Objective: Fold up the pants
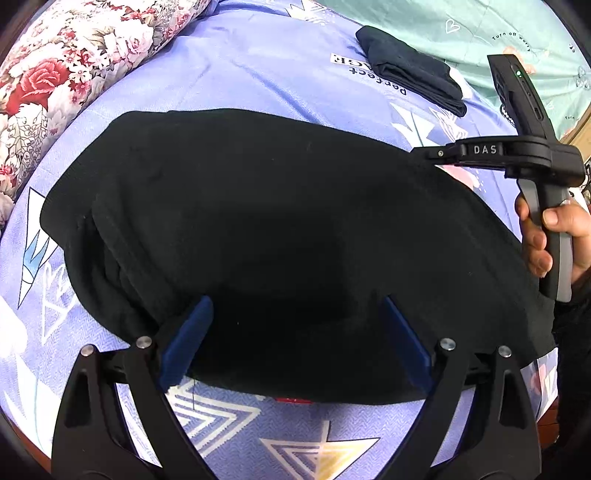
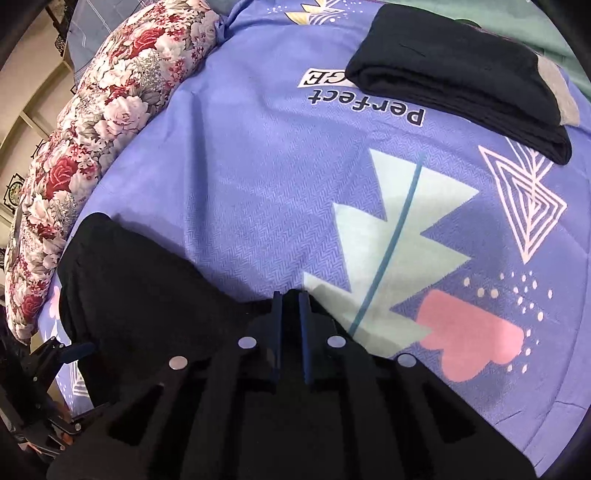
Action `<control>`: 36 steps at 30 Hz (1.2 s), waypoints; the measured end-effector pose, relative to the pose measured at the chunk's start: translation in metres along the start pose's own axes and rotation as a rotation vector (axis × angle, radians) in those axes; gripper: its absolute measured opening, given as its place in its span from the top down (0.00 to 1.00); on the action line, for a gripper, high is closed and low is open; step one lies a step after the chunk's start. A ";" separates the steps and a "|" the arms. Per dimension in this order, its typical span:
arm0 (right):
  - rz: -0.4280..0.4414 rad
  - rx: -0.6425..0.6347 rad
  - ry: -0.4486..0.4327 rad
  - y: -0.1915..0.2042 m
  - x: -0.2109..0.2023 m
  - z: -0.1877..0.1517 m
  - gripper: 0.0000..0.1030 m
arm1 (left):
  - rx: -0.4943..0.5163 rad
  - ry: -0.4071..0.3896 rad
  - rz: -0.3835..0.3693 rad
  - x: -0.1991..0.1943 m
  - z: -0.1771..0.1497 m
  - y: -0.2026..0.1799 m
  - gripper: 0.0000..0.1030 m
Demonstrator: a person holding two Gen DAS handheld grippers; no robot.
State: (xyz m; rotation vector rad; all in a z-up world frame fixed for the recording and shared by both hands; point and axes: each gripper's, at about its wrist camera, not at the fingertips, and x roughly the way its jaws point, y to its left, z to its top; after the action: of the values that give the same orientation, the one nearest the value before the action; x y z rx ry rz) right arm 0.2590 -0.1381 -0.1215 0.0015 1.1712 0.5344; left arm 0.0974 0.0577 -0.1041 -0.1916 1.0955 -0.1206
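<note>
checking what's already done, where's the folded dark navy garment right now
The folded dark navy garment lies at the upper right in both wrist views, on the purple patterned bedspread beside its "perfect" lettering, apart from the black pants.

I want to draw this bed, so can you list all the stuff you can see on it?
black pants: one, black, spread in the middle of the bed, nearest the grippers
folded dark garment: one, dark navy, far right side of the sheet
bed sheet: one, purple with white triangles, a pink heart and the word "perfect", under everything
floral quilt: one, red and white roses, rolled along the left edge
green sheet: one, pale green, far right corner
left gripper: one, black with blue pads, open over the pants' near edge
right gripper: one, black, closed at the pants' right edge
hand: one, holding the right gripper's handle
</note>
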 end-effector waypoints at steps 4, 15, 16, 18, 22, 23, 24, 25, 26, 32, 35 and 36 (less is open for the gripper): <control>0.013 -0.031 0.025 -0.002 -0.002 0.000 0.75 | -0.007 0.006 0.006 0.000 0.002 0.000 0.10; -0.065 -0.083 -0.040 0.007 -0.011 -0.001 0.97 | -0.008 0.015 0.013 0.002 0.006 -0.001 0.09; -0.071 -0.075 -0.076 0.006 -0.018 0.002 0.97 | -0.009 0.014 0.010 0.002 0.007 0.000 0.09; -0.046 -0.052 -0.112 0.003 -0.027 0.008 0.98 | 0.000 0.012 0.015 0.004 0.007 0.000 0.09; -0.107 -0.066 -0.093 -0.001 0.001 0.006 0.98 | 0.018 0.002 0.035 0.007 0.006 -0.004 0.08; -0.118 -0.075 -0.102 -0.001 0.006 0.005 0.98 | 0.016 0.001 0.034 0.008 0.006 -0.004 0.08; -0.122 -0.083 -0.115 -0.001 0.010 0.003 0.98 | 0.014 0.002 0.034 0.008 0.006 -0.003 0.08; -0.120 -0.085 -0.132 -0.002 0.010 0.002 0.98 | 0.014 0.002 0.035 0.008 0.007 -0.004 0.08; -0.117 -0.078 -0.142 -0.005 0.008 0.001 0.97 | 0.014 0.005 0.036 0.008 0.007 -0.004 0.08; -0.147 0.128 -0.217 -0.048 -0.037 -0.008 0.60 | -0.027 0.012 0.004 -0.010 0.018 0.003 0.08; -0.046 0.162 -0.199 -0.059 -0.062 -0.034 0.61 | -0.023 -0.036 0.065 -0.021 0.027 0.009 0.08; -0.065 0.121 -0.193 -0.053 -0.067 -0.047 0.61 | -0.022 -0.042 0.091 -0.020 0.031 0.010 0.08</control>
State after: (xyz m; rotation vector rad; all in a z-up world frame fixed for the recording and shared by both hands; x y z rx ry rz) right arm 0.2210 -0.2242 -0.0966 0.1159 1.0096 0.3960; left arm 0.1157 0.0745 -0.0753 -0.1624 1.0626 -0.0229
